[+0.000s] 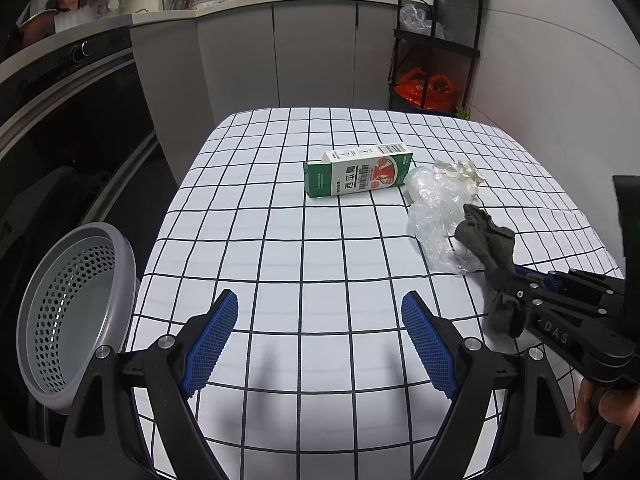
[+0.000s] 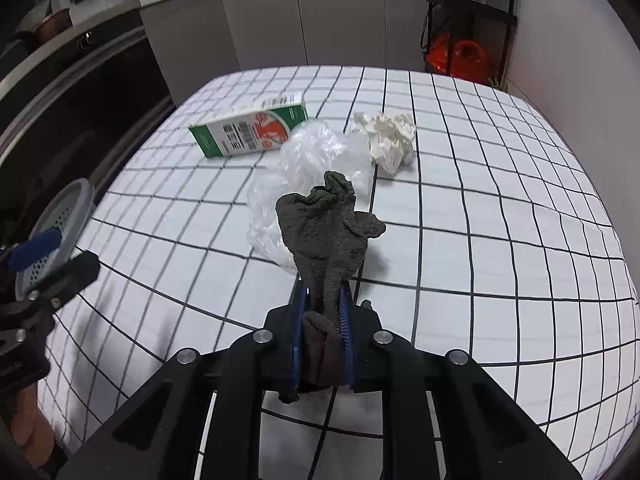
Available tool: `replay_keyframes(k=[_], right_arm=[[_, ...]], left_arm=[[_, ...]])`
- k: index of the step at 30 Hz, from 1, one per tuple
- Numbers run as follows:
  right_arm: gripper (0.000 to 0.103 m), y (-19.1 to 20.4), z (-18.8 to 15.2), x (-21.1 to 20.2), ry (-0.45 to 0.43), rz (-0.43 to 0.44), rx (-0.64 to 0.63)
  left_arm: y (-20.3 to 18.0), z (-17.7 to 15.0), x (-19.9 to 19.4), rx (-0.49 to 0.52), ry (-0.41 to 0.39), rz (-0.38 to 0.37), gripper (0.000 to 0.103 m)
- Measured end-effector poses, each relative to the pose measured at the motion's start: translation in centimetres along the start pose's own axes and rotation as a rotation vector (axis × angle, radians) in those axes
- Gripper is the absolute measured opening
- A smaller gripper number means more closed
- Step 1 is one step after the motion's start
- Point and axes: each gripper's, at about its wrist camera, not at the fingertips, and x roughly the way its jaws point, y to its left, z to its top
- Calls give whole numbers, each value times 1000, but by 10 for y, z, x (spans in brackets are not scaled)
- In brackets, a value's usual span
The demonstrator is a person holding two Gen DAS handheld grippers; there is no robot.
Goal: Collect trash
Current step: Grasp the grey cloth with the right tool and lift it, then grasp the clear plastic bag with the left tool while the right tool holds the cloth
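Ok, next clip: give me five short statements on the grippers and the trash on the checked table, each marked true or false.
1. The right gripper is shut on the dark grey cloth rag. True.
2. The left gripper holds the green and white carton. False: it is open and holds nothing; the carton lies on the checked tablecloth.
3. The crumpled white paper ball lies on the table beside the clear plastic bag. True.
4. The grey perforated bin stands in the middle of the table. False: it sits off the table's left edge.
5. The carton stands upright. False: it lies on its side.
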Motion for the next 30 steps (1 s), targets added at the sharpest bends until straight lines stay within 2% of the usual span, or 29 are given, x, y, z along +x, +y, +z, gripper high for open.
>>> replay_keyframes(k=[7,12,16,22,30], right_arm=[[15,-16,10,-23,-64,22,53],[15,-34,18,-40,-105,26,98],[15,-48,22,-50,-126,28,126],[15,-70,29,-57,-149,34,165],[15,-83,32,-52,-129,62,195]], left_arm=[[-5,0,1,8,7,-11,82],[-23,6,10,16,30,-52,82],[-40,17,22,10,10,-66,84],[-68,41,58,20,12,-76,85],[-90,55,112,6,89,-73,85]])
